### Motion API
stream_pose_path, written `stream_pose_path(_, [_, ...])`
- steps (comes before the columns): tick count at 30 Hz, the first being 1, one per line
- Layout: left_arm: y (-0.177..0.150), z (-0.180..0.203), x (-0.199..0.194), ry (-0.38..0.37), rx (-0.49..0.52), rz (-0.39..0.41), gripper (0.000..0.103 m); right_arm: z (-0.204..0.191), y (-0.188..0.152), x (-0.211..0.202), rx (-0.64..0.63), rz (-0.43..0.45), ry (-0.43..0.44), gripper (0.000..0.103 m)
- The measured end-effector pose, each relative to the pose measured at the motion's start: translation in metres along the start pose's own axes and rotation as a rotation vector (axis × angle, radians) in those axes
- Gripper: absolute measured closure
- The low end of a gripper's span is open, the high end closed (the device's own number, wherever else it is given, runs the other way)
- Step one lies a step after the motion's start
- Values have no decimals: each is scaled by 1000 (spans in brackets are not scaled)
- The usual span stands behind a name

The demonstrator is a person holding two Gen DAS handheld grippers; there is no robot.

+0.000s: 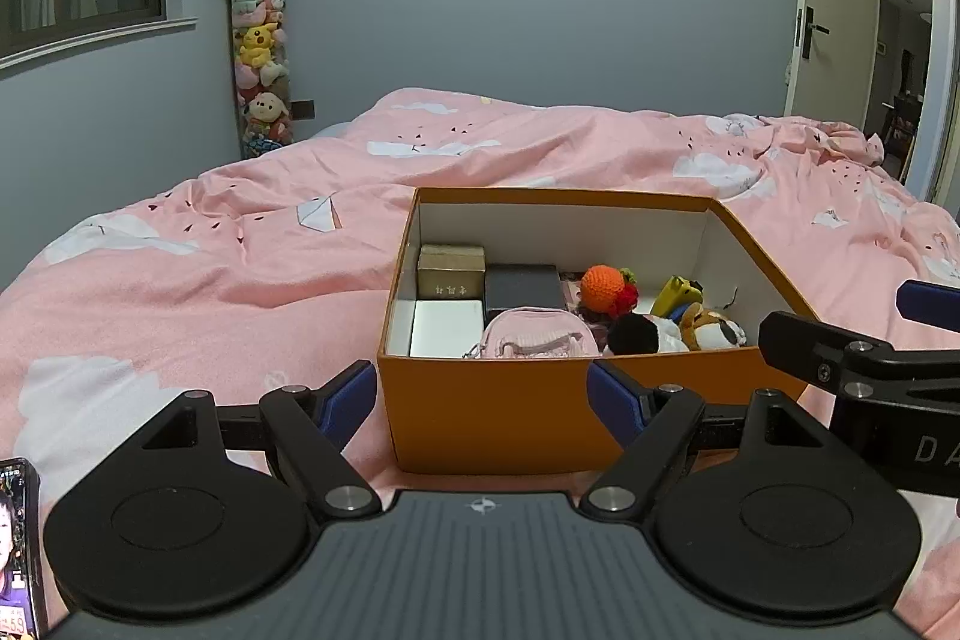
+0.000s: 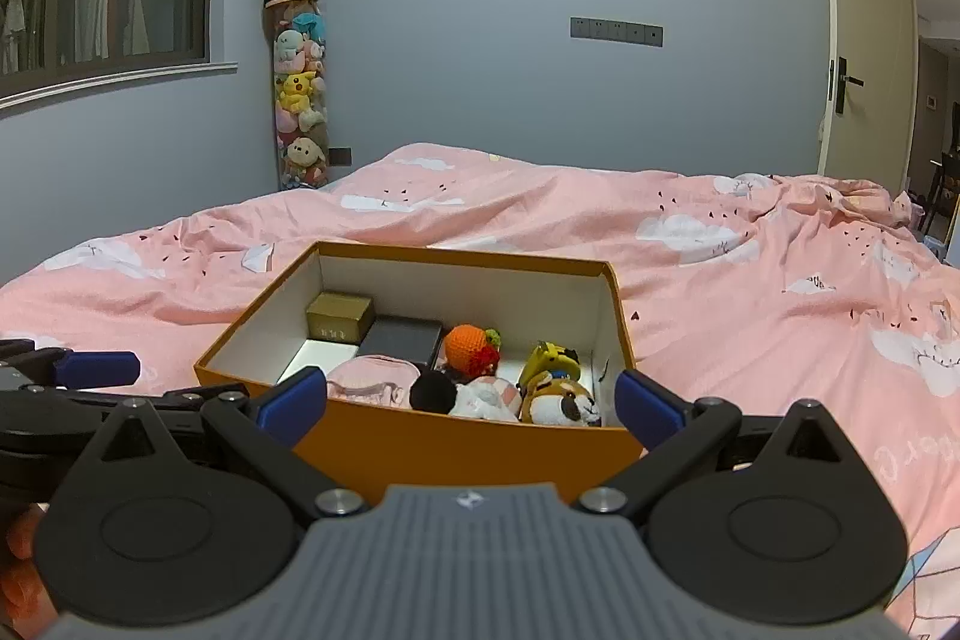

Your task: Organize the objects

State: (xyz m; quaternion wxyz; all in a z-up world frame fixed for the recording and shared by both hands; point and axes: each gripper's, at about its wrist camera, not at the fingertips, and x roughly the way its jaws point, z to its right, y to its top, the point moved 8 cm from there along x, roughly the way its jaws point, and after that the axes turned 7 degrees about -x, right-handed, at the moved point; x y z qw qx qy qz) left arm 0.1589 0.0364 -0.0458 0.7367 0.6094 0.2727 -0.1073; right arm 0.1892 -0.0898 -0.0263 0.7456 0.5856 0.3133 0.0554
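The left gripper (image 1: pixel 483 400) is held spread and empty, and the right gripper (image 2: pixel 471 400) is likewise spread with nothing between its fingers. Just ahead of both, the orange box (image 1: pixel 480 400) is set on the bed (image 1: pixel 180 280). Small boxes (image 1: pixel 451 271), a pink pouch (image 1: pixel 537 337) and plush toys (image 2: pixel 561 400) are already packed inside. If any item is to be moved, it should be approached from above, the box walls being cleared.
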Motion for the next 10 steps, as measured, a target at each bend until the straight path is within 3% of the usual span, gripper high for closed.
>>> stream_pose_path(10, [-2, -1, 1, -2, -5, -7, 10, 0, -2, 0, 3, -7, 2, 1])
